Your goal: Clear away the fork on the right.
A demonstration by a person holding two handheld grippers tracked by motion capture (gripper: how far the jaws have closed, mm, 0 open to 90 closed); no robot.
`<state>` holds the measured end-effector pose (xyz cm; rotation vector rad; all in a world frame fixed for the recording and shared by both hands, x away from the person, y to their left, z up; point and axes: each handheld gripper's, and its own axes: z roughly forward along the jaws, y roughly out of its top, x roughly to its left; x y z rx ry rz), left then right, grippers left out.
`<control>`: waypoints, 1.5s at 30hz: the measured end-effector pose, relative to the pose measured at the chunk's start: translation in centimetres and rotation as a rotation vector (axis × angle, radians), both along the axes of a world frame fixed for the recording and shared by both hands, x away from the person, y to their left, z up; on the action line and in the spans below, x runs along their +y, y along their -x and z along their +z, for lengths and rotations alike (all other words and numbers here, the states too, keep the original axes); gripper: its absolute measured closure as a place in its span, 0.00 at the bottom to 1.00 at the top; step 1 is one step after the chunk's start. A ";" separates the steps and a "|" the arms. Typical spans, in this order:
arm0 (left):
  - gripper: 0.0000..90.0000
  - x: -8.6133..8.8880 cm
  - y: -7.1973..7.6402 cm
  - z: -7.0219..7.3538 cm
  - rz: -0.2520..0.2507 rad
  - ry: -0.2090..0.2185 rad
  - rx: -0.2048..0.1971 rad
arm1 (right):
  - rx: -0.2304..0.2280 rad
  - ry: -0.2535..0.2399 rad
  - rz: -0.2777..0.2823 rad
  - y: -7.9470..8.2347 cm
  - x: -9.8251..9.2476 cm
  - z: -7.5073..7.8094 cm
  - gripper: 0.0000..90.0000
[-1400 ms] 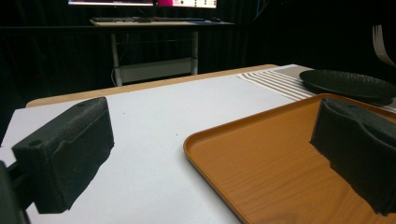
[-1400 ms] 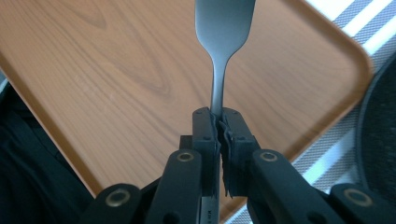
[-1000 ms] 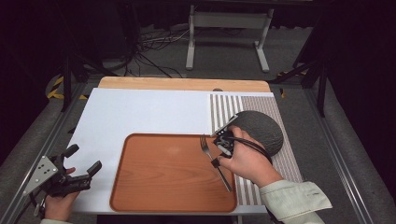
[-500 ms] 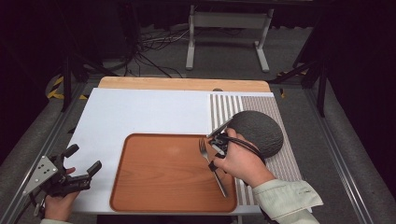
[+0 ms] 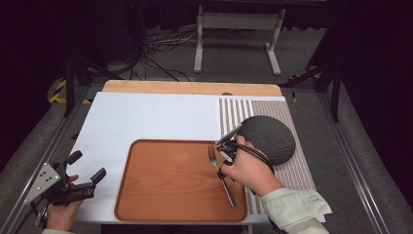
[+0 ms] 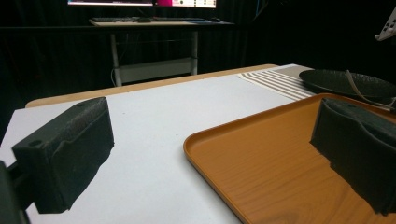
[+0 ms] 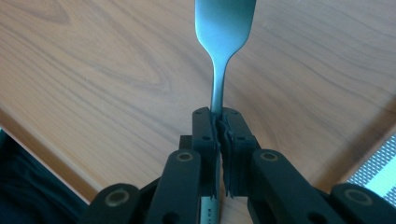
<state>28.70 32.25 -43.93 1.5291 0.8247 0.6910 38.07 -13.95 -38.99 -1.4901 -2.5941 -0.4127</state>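
Observation:
A metal fork (image 5: 228,191) lies along the right side of the brown wooden tray (image 5: 165,180), tines pointing to the far side. My right gripper (image 5: 225,155) is shut on the fork's neck. In the right gripper view the two jaws (image 7: 218,116) are pressed together on the thin stem, and the fork's head (image 7: 224,28) sticks out over the tray's wood grain (image 7: 93,70). I cannot tell whether the fork touches the tray. My left gripper (image 5: 87,165) rests off the tray's near-left corner, open and holding nothing (image 6: 212,126).
A dark round plate (image 5: 270,136) sits on a striped placemat (image 5: 297,175) just right of the tray, close behind my right hand. A white mat (image 5: 146,117) covers the table's left and middle. The left gripper view shows the tray rim (image 6: 205,140) and plate (image 6: 345,83).
My right hand has shifted slightly to the left over the tray, carrying the fork with it. The left gripper has stayed where it was.

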 end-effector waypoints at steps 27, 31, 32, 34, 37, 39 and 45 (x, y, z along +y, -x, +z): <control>0.00 0.0 0.0 0.1 -0.006 -0.001 0.001 | 0.016 -0.008 -0.026 -0.5 0.3 -2.2 0.90; 0.00 0.0 0.0 0.1 -0.009 0.002 0.001 | 0.002 -0.012 -0.016 -0.5 0.2 -2.1 0.85; 0.00 -0.1 0.0 0.0 -0.009 0.001 0.002 | -0.002 -0.016 -0.014 -0.5 0.2 -2.0 0.83; 0.00 -0.1 0.0 0.0 -0.010 0.000 0.002 | -0.012 -0.016 -0.007 -0.5 0.2 -2.0 0.80; 0.00 -0.1 0.0 0.0 -0.010 0.000 0.002 | -0.048 -0.028 0.013 -0.5 0.0 -1.8 0.73; 0.00 -0.1 0.0 0.0 -0.010 0.001 0.003 | -0.093 -0.059 0.030 -0.5 0.0 -1.7 0.56; 0.00 -0.1 0.0 0.0 -0.011 0.001 0.004 | -0.246 -0.113 0.185 -0.4 0.2 -1.5 0.21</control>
